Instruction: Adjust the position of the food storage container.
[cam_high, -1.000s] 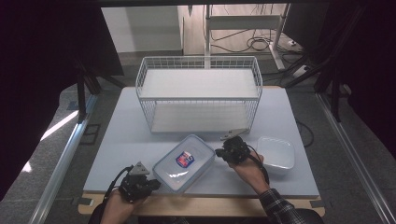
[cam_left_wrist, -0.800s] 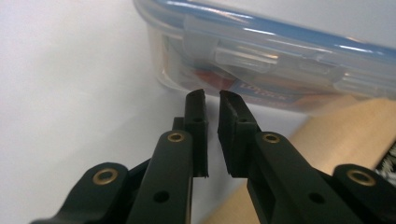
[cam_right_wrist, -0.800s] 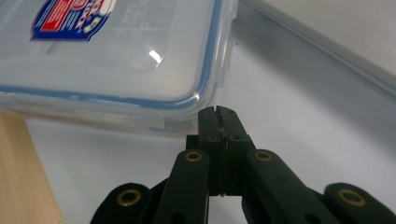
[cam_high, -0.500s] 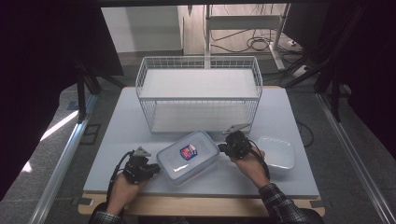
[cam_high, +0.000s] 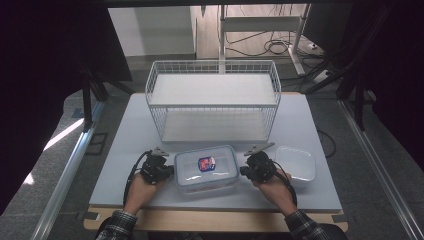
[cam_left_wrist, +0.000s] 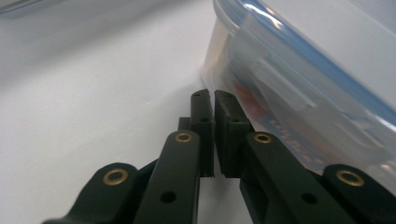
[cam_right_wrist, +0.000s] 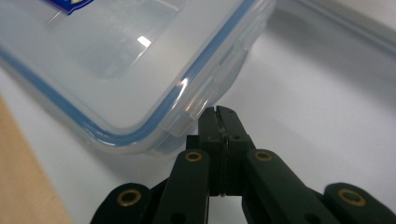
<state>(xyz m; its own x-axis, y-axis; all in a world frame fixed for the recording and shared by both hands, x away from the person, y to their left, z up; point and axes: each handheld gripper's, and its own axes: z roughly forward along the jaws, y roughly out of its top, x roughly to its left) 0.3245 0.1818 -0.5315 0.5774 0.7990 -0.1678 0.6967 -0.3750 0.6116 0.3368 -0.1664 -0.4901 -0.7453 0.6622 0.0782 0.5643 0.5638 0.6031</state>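
Clear lidded container with blue seal and a red-blue label, flat on the white surface, squarely between both grippers. Left hand-held gripper at its left end, jaws closed empty, tips just beside the wall. Right hand-held gripper at its right end, jaws pressed together empty, tips at a lid clip. Beyond the right one, a white dish. Farther off, a wire rack.

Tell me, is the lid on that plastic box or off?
On. The blue-rimmed lid sits flat on the box, and a side clip hangs down over the rim.
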